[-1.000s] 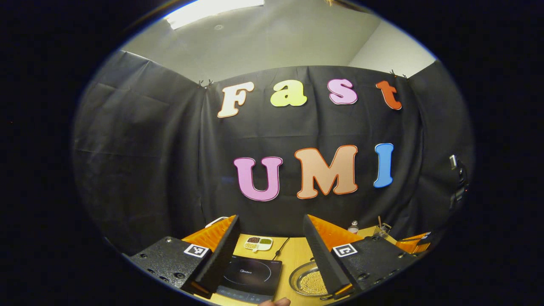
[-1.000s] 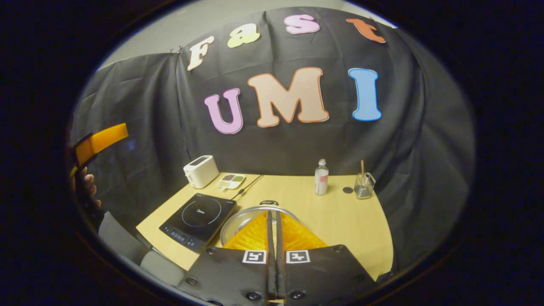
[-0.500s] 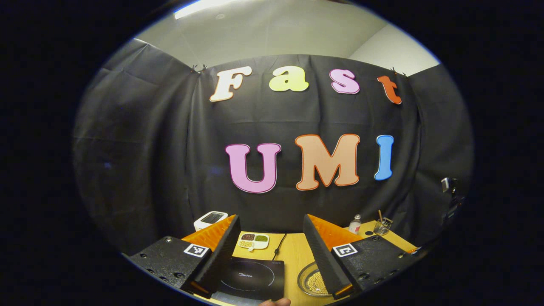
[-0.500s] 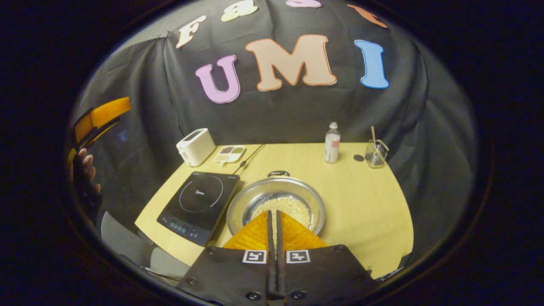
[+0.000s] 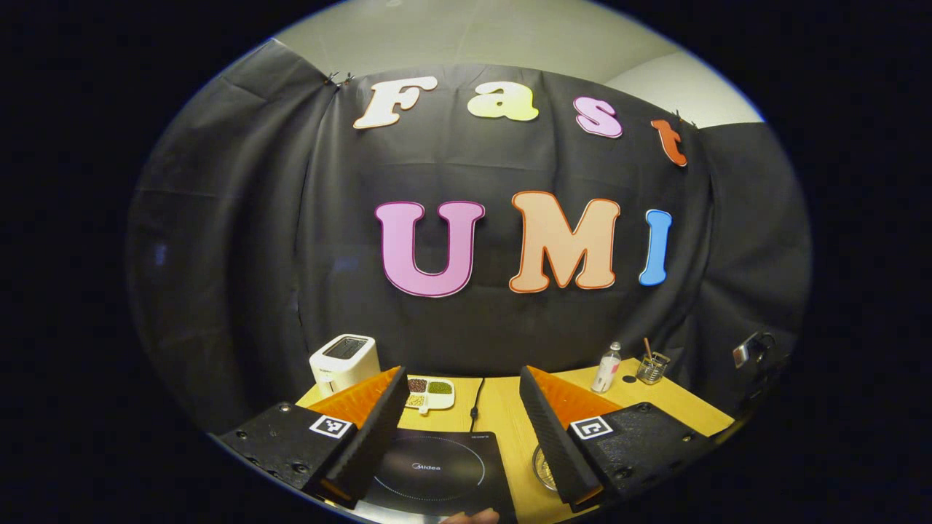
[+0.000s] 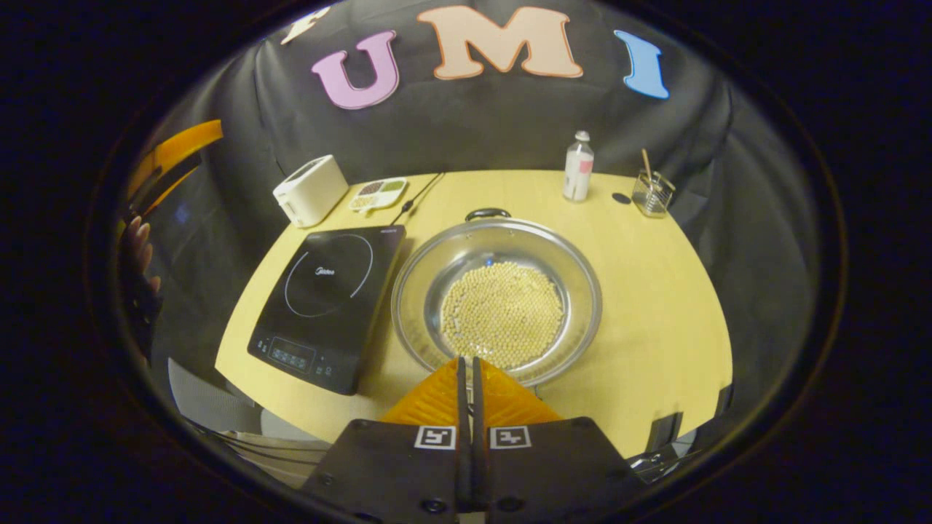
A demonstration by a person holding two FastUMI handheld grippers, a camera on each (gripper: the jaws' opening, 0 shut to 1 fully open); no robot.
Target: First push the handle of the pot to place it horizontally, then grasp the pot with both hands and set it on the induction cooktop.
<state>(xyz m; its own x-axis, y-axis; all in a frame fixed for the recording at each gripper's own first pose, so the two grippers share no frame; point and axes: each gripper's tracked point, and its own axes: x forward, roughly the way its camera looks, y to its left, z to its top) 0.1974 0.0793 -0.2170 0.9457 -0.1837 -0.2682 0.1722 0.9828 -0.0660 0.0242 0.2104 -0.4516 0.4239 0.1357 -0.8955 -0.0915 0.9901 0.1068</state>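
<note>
Right gripper (image 6: 467,362): fingers pressed together with nothing between them, tips just at the near rim of the pot, held above it.
Pot (image 6: 497,299): a wide steel pan directly ahead of the right gripper, on the table (image 6: 655,291), its bottom covered in pale beans; it stands just right of the induction cooktop (image 6: 329,300), nearly touching its edge.
Handle (image 6: 487,213): a dark loop at the pot's far rim, straight beyond the right gripper's tips; whether it stands up or lies flat I cannot tell.
Step in hand: likely the approach for the handle push.
Doing it well: cross the bowl high enough to clear the beans, meet the loop with the closed tips, and press gently so the pot does not slide.
Left gripper (image 5: 460,422): fingers wide apart and empty, held high, with the cooktop below and ahead between them; the pot's edge peeks out by its right finger.
Far items: toaster (image 6: 309,190), bottle (image 6: 578,166) and glass (image 6: 650,193) sit well beyond, out of the way.
</note>
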